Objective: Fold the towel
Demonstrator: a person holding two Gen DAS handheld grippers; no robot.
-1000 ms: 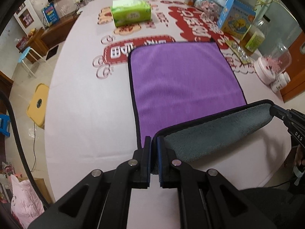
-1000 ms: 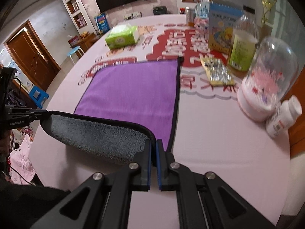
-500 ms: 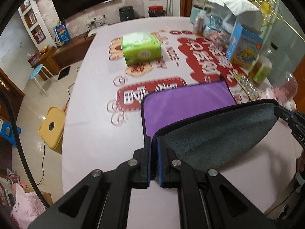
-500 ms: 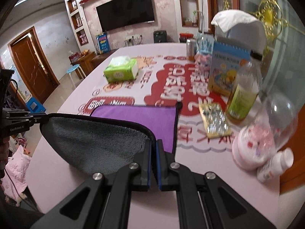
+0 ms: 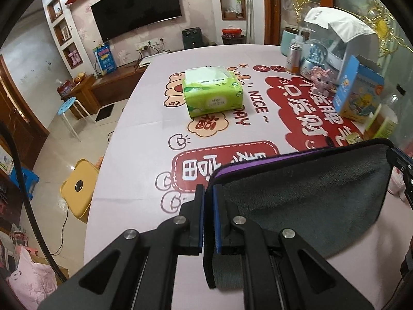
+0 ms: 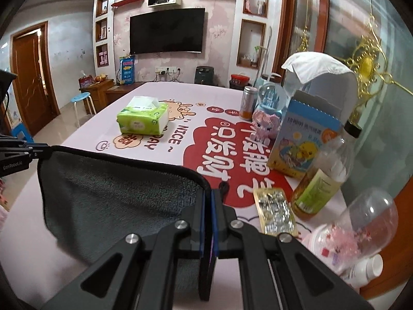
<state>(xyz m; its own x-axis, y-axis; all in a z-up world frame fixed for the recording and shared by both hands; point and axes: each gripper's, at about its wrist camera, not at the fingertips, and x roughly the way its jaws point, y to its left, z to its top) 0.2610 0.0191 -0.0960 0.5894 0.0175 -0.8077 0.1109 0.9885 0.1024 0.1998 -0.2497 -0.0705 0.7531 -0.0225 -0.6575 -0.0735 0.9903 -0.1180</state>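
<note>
The towel [image 5: 304, 199] is purple on one side and grey on the other, with a black hem. My left gripper [image 5: 208, 188] is shut on its near left corner. My right gripper [image 6: 208, 193] is shut on its near right corner. The held edge is stretched between them and carried over the rest of the towel, so the grey underside [image 6: 121, 196] faces me. Only a thin purple strip [image 5: 258, 164] shows beyond the hem. The right gripper shows at the right edge of the left wrist view [image 5: 402, 165]; the left one shows at the left edge of the right wrist view [image 6: 20, 152].
A green tissue pack [image 5: 213, 95] lies mid-table on the printed pink tablecloth [image 5: 144, 139]. Along the right side stand a blue box [image 6: 304, 139], a bottle [image 6: 325, 180], a foil blister pack [image 6: 275, 211], a glass dome [image 6: 361, 219], a white pill bottle [image 6: 366, 267] and a can [image 6: 247, 103].
Both grippers have lifted the near edge and carried it forward over the towel. The purple surface, wide open a second ago, is now almost wholly covered by the grey underside.
</note>
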